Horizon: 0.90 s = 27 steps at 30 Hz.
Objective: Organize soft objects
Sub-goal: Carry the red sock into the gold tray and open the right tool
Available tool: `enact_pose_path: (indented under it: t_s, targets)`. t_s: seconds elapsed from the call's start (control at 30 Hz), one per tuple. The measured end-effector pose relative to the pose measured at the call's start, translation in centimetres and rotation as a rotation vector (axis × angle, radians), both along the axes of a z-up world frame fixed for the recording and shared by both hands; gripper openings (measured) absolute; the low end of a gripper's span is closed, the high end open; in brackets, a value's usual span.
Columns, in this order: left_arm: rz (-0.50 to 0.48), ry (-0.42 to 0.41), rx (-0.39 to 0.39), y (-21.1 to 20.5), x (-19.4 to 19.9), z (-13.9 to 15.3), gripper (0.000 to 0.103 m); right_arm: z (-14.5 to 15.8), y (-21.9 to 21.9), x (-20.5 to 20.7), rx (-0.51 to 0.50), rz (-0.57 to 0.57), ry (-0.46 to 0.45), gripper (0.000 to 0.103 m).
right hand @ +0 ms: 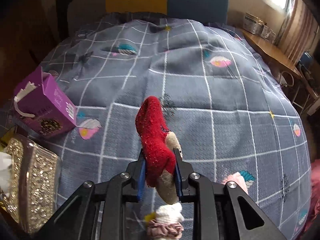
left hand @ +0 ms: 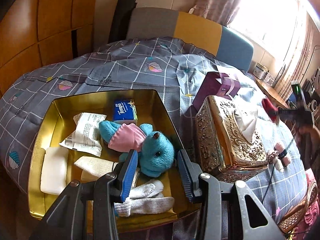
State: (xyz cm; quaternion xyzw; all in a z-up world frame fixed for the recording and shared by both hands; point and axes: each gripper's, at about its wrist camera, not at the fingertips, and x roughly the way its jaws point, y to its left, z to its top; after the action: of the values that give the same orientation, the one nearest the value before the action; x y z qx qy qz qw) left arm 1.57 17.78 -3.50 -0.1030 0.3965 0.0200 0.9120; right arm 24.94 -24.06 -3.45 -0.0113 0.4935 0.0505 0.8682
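In the left wrist view a gold tin lies on the bed. It holds a blue plush toy in a pink top, a Tempo tissue pack, a white wrapped packet, a white pad and white knit gloves. My left gripper is open above the tin, its jaws either side of the plush toy's head. In the right wrist view my right gripper is shut on a red fuzzy sock, held above the quilt. The sock also shows in the left wrist view.
An ornate gold tissue box stands right of the tin, with a purple carton behind it. A pink scrunchie and a small white knit piece lie on the grey checked quilt. A wooden desk stands at the right.
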Motion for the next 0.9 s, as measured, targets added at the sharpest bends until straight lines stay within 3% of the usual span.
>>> enact_pose_path:
  t_s: [0.27,0.47,0.63,0.9]
  targets:
    - [0.000,-0.011,0.012,0.2,-0.4,0.2,0.042,6.1,9.4,1.8,0.060,0.147,-0.147,0.024]
    - [0.021,-0.020,0.027,0.8,-0.6,0.4,0.042,9.0,17.7,-1.2,0.155,0.413,-0.212,0.024]
    - [0.043,-0.018,0.038,1.5,-0.8,0.3,0.042,8.0,23.0,-6.1,0.163,0.607,-0.161,0.024]
    - [0.073,-0.020,0.035,2.4,-1.3,0.0,0.042,5.1,27.3,-12.8,0.222,0.750,-0.077,0.024]
